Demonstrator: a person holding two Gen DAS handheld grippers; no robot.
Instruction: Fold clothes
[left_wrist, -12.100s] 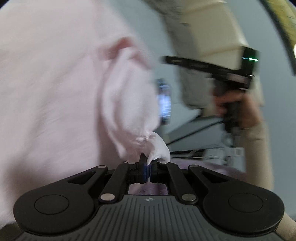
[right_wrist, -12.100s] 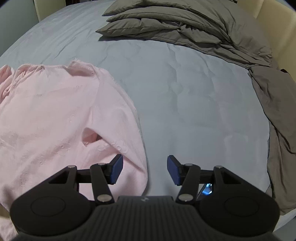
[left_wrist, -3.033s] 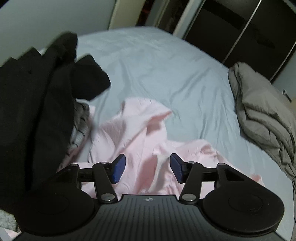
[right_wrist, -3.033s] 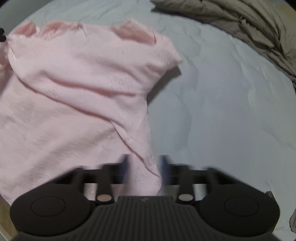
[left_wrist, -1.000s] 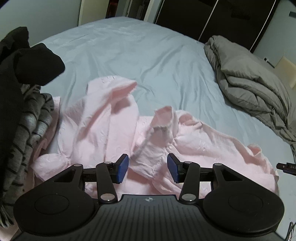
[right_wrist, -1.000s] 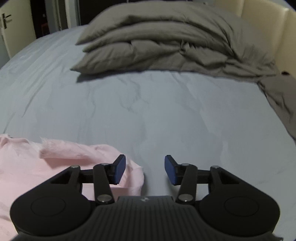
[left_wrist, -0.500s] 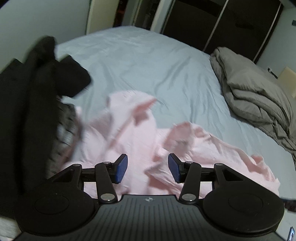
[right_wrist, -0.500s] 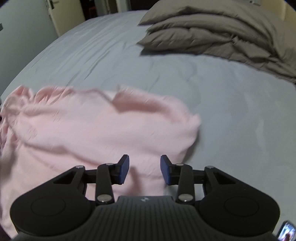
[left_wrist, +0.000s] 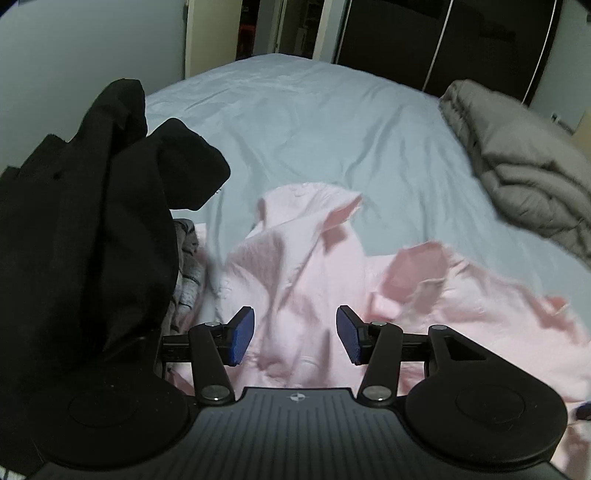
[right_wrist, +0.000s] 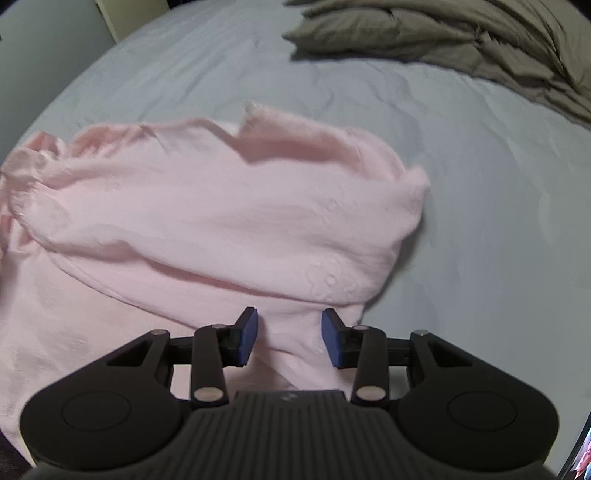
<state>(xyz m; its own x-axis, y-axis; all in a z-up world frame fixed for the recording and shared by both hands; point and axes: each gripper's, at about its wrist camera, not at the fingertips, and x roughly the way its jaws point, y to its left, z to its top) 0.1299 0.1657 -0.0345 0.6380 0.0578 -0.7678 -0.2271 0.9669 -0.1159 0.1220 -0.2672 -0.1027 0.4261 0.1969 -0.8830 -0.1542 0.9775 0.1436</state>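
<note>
A home bedroom: sheeted bed (left_wrist: 314, 122), folded duvet (left_wrist: 517, 177), dark wardrobe doors (left_wrist: 461, 40).

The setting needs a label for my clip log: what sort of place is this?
Most likely a bedroom at home. A wide bed with a pale blue sheet fills both views, a bunched grey duvet lies at one side, and dark sliding wardrobe doors stand behind.

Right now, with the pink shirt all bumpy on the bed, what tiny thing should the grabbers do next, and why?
Probably close the right gripper on the fold of the pink shirt lying between its open jaws. The shirt is rumpled on the bed sheet, neither gripper holds anything, and the left gripper also hangs open over the pink cloth, so a grip must come before any folding.
</note>
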